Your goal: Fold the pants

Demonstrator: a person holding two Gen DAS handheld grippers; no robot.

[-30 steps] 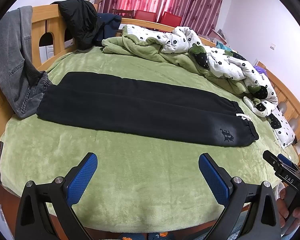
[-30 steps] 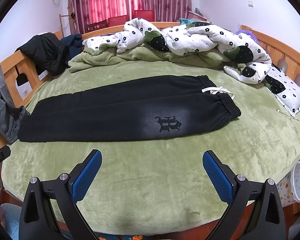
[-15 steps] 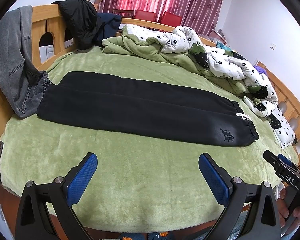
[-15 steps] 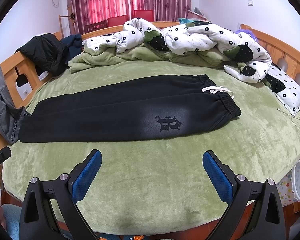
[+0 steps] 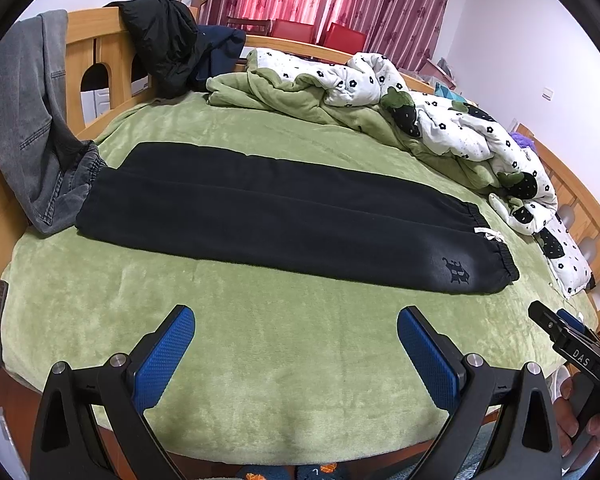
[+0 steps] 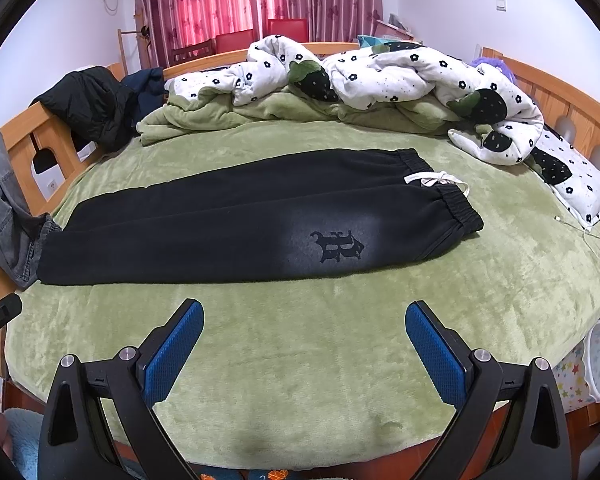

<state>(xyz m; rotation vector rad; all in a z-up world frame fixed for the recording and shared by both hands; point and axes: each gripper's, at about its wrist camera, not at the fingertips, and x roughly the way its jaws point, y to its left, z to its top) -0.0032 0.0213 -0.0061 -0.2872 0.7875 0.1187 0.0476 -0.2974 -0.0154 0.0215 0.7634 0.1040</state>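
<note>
pants (image 5: pixel 284 216) flat on bed (image 5: pixel 260 340) | cuffs – hidden by jeans (image 5: pixel 28 136) | both grippers agape

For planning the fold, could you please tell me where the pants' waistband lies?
In the right wrist view, the waistband is the pants' right end, nearest the floral quilt.

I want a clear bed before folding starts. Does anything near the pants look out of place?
Mostly tidy: the black pants lie flat and straight. Two things intrude: grey jeans hanging off the footboard touch the pants' cuff end, and a white charging cable lies loose on the green blanket beyond the waistband.
</note>
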